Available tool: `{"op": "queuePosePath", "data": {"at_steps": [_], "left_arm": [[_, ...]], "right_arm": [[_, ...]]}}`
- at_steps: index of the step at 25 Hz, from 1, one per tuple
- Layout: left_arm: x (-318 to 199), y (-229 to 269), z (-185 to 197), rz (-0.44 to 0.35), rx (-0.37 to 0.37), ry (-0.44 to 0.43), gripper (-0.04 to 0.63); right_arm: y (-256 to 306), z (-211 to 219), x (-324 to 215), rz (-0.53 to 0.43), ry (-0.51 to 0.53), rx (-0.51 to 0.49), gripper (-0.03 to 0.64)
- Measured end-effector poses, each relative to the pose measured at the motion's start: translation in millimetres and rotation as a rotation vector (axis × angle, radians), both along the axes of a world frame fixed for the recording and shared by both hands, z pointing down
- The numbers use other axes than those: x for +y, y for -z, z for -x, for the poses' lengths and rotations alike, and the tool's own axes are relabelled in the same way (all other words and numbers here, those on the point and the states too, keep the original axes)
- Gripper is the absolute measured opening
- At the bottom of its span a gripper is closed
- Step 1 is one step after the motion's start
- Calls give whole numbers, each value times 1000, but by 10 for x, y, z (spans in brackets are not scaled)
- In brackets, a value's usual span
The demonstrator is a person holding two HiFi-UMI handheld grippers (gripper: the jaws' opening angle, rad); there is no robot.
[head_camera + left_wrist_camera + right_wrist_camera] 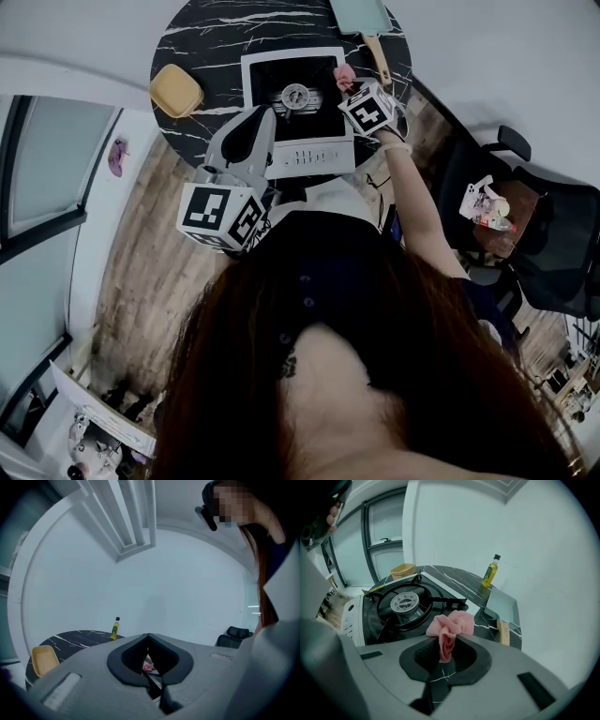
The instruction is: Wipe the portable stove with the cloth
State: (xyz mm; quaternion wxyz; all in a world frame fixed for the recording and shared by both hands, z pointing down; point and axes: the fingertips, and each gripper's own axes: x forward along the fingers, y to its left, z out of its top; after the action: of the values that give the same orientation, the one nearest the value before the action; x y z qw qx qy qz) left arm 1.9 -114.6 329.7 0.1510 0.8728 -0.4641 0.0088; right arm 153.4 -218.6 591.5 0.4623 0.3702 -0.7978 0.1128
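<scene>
Cloth [451, 625], pink and bunched, is gripped in the right tool [447, 644] beside the far right corner of the stove [281, 75], which stands at the near edge of the tabletop [197, 37]. From that tool the stove's black surface lies to the left, so a leftward sweep is judged to be needed. The left tool [148, 637] is held closed and empty, raised off the stove's near left corner.

Before you stands a round black marble table [187, 37] on a wooden floor [141, 281]. A white portable stove [309, 157] sits at your near edge. A yellow dish [176, 90] lies to its left and a wooden-handled square pan [361, 14] at far right. A small yellow bottle [490, 571] stands upright near the pan.
</scene>
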Motion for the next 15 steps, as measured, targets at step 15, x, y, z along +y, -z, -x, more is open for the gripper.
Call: {"op": "queuePosePath", "data": {"at_steps": [15], "left_arm": [[208, -8, 138, -5, 10, 8, 12]], "right_arm": [[-17, -3, 312, -9, -11, 36, 51]]}}
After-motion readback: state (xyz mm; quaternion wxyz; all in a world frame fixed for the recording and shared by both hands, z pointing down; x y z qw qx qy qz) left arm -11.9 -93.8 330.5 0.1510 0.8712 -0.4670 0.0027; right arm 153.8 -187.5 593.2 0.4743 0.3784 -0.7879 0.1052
